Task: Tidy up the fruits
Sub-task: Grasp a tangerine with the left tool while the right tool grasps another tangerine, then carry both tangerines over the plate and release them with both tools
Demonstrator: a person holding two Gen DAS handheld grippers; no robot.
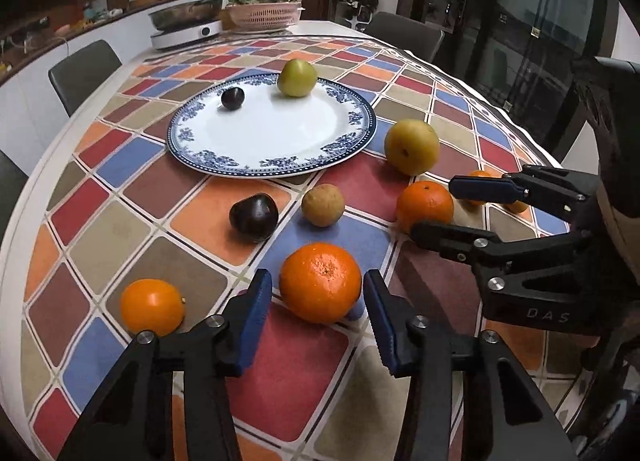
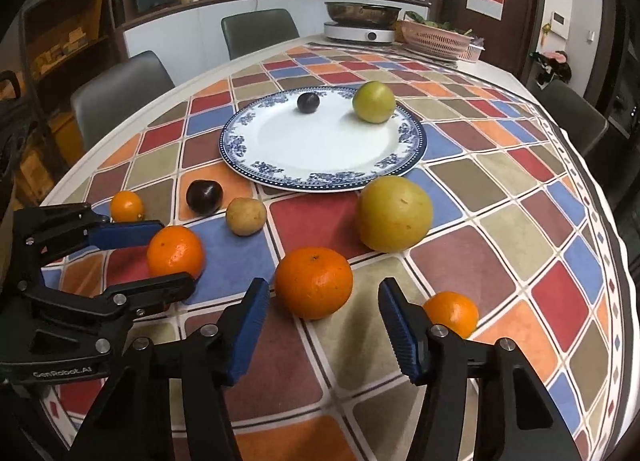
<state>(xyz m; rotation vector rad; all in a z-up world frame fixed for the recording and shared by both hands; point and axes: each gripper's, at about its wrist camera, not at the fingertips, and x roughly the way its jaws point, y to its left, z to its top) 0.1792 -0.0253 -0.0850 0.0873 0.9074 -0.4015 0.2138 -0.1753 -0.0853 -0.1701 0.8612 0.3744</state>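
A blue-rimmed white plate (image 1: 272, 133) (image 2: 320, 149) holds a small dark plum (image 1: 233, 98) and a green apple (image 1: 297, 78). On the cloth lie a yellow pear (image 1: 412, 147) (image 2: 394, 213), a dark plum (image 1: 254, 218), a brown fruit (image 1: 323, 205) and several oranges. My left gripper (image 1: 318, 297) is open, its fingers either side of an orange (image 1: 320, 281) (image 2: 176, 251). My right gripper (image 2: 324, 309) is open, with another orange (image 2: 314, 281) (image 1: 425, 201) just ahead between its fingers. Neither touches its orange.
A small orange (image 1: 152, 306) lies left of my left gripper. Another small orange (image 2: 452, 313) lies by my right gripper's right finger. An induction cooker with a pot (image 2: 360, 27) and a pink basket (image 2: 436, 39) stand at the far table end. Chairs surround the table.
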